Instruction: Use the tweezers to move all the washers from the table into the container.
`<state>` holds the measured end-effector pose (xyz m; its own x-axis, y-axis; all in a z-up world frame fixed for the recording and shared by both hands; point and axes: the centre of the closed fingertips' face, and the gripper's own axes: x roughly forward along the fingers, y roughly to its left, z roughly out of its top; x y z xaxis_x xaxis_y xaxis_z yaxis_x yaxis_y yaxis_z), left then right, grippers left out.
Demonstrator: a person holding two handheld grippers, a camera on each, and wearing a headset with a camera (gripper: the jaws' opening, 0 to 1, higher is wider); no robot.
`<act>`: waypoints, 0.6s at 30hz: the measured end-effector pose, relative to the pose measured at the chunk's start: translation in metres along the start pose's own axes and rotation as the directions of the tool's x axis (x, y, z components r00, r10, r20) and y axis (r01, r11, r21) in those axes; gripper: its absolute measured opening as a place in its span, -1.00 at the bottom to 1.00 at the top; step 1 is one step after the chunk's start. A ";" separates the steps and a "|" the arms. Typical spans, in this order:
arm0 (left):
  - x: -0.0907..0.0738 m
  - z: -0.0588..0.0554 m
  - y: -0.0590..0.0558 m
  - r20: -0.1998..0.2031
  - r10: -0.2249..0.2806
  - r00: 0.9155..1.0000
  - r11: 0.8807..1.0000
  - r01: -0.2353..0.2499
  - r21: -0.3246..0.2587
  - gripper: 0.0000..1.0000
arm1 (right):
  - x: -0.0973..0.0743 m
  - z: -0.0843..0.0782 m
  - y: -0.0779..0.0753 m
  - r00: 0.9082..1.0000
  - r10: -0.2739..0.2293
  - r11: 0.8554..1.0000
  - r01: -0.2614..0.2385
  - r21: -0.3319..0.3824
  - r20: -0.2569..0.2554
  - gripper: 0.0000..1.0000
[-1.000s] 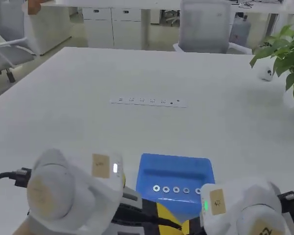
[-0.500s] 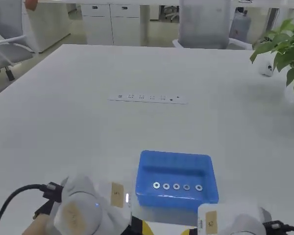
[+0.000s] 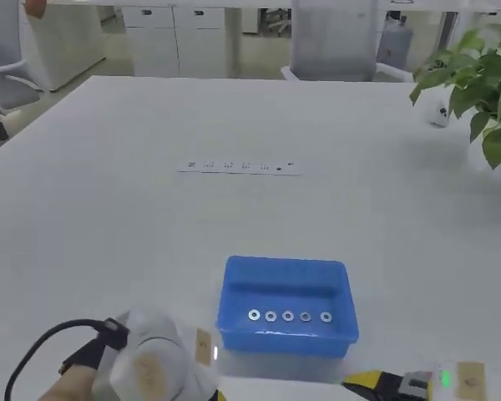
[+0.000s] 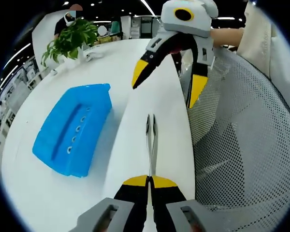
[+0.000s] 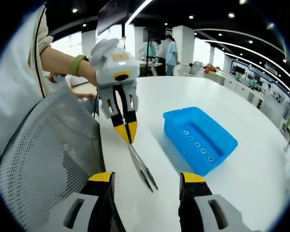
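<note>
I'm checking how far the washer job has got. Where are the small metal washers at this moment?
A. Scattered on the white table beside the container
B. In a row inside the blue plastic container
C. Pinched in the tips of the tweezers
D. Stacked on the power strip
B: five small metal washers lie in a row on the floor of the blue plastic container, and the tips of the metal tweezers carry nothing.
</note>
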<state>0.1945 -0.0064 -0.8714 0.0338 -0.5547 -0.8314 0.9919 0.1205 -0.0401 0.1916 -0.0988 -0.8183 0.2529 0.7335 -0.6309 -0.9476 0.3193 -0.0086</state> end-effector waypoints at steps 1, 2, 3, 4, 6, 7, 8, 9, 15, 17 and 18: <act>0.001 -0.001 0.000 -0.009 0.001 1.000 1.000 -0.001 0.006 -1.00 | -0.007 -0.001 0.000 1.000 -0.006 1.000 0.006 0.002 0.008 0.07; 0.002 -0.002 0.000 -0.021 -0.001 1.000 1.000 0.001 0.008 -1.00 | -0.009 -0.002 0.000 1.000 -0.007 1.000 0.007 0.005 0.009 0.14; 0.003 -0.003 0.000 -0.030 -0.002 1.000 1.000 0.002 0.004 -1.00 | -0.018 -0.005 -0.001 1.000 -0.018 1.000 0.018 0.020 0.012 0.20; 0.003 -0.004 0.000 -0.036 0.000 0.999 1.000 0.000 -0.001 -1.00 | -0.020 -0.005 -0.001 1.000 -0.022 0.999 0.021 0.024 0.014 0.27; 0.004 -0.004 0.000 -0.045 0.001 0.999 1.000 -0.002 -0.009 -1.00 | -0.032 -0.006 0.000 0.999 -0.030 0.999 0.029 0.032 0.033 0.29; 0.004 -0.005 0.001 -0.048 0.009 0.999 1.000 -0.010 -0.020 -1.00 | -0.038 -0.005 -0.002 0.998 -0.043 0.998 0.041 0.038 0.048 0.27; 0.004 -0.005 0.001 -0.050 0.014 0.999 1.000 -0.015 -0.027 -1.00 | -0.043 -0.005 -0.006 0.996 -0.065 0.996 0.061 0.059 0.067 0.26; 0.004 -0.006 0.000 -0.046 0.019 0.999 0.999 -0.021 -0.031 -1.00 | -0.046 -0.004 -0.008 0.994 -0.080 0.994 0.074 0.077 0.081 0.26; -0.016 -0.004 0.001 0.036 0.133 0.990 0.977 -0.125 -0.175 -0.79 | -0.065 0.001 -0.021 0.977 -0.165 0.981 0.148 0.122 0.138 0.29; -0.030 -0.002 0.002 0.085 0.196 0.977 0.952 -0.169 -0.254 -0.71 | -0.070 0.003 -0.025 0.967 -0.192 0.974 0.168 0.150 0.165 0.33; -0.034 -0.001 0.003 0.100 0.213 0.972 0.946 -0.179 -0.271 -0.58 | -0.072 0.005 -0.027 0.963 -0.202 0.971 0.174 0.162 0.178 0.36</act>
<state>0.1964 0.0137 -0.8443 0.2562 -0.5955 -0.7614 0.8987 0.4367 -0.0392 0.2005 -0.1573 -0.7694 0.4700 0.7488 -0.4674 -0.8450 0.5348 0.0071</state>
